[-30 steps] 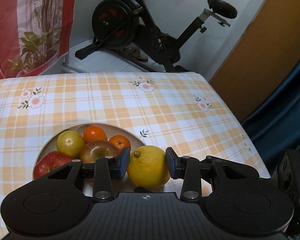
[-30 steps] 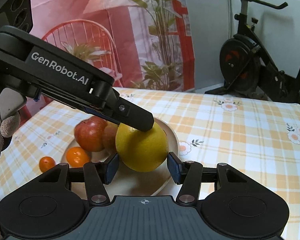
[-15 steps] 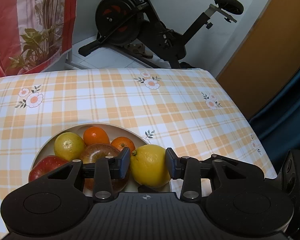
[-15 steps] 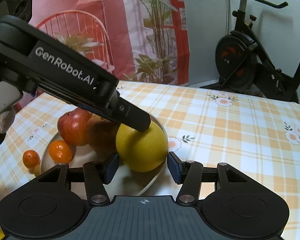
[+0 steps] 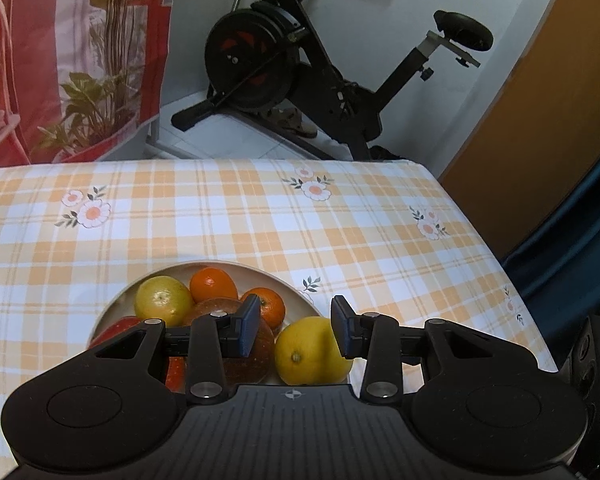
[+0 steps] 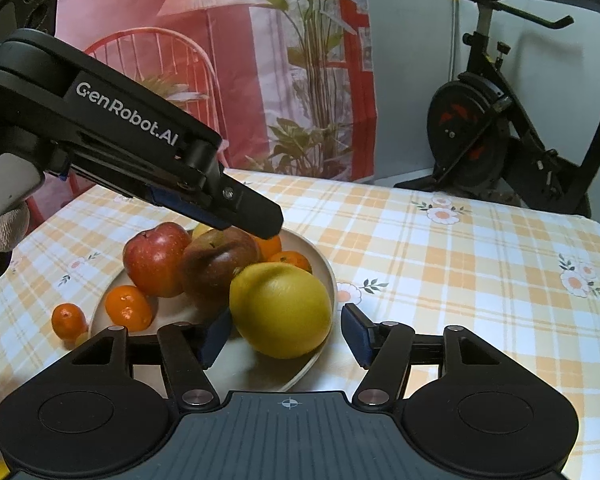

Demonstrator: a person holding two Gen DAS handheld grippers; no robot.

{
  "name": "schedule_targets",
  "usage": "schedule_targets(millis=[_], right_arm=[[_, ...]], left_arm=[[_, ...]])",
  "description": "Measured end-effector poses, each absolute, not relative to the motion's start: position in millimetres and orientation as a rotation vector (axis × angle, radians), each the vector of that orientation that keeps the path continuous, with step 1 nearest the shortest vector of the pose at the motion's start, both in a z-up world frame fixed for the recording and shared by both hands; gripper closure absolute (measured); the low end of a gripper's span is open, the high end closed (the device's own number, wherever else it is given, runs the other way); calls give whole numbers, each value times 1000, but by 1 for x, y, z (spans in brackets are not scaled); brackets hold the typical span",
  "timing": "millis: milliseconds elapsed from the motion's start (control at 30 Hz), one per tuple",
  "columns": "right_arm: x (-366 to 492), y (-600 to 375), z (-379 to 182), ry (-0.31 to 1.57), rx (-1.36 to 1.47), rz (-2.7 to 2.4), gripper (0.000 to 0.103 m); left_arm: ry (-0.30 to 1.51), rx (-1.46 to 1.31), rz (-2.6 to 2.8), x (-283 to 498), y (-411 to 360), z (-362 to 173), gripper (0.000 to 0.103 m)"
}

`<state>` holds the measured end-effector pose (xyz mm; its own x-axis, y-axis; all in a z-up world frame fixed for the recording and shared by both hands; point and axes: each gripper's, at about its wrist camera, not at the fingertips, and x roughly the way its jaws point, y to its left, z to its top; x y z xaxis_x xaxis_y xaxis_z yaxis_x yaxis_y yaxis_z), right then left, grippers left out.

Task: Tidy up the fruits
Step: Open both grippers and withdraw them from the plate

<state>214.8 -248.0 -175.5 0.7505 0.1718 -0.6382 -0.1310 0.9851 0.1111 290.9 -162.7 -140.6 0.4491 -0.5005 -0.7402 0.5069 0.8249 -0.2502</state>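
Our right gripper [image 6: 286, 334] fingers just spreading off big yellow citrus [image 6: 282, 308], now resting at plate [image 6: 324, 268] edge; left gripper [image 5: 294, 328] fingers parted, empty above it.

Dim warm light, fisheye-bent edges

This is a room in a home; beyond the fingers stands a table [image 5: 228, 224] under an orange checked cloth with small printed flowers; behind the table an exercise bike [image 5: 300, 68] stands on the pale tiled floor by a white wall; to the left of it hangs a red curtain [image 6: 236, 60] printed with plants and a chair; to the right is a wooden door [image 5: 540, 120].
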Motion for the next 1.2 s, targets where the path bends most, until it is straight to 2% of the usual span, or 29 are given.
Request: schedule_targets(millis=[533,1200], right_arm=[[189,-235,-162,691,50,121,43],[119,-216,-169,515,103,90,41]], left_arm=[[819,54,-566,255,-128,-122,62],[679,-9,-360,192,-41,-123,62]])
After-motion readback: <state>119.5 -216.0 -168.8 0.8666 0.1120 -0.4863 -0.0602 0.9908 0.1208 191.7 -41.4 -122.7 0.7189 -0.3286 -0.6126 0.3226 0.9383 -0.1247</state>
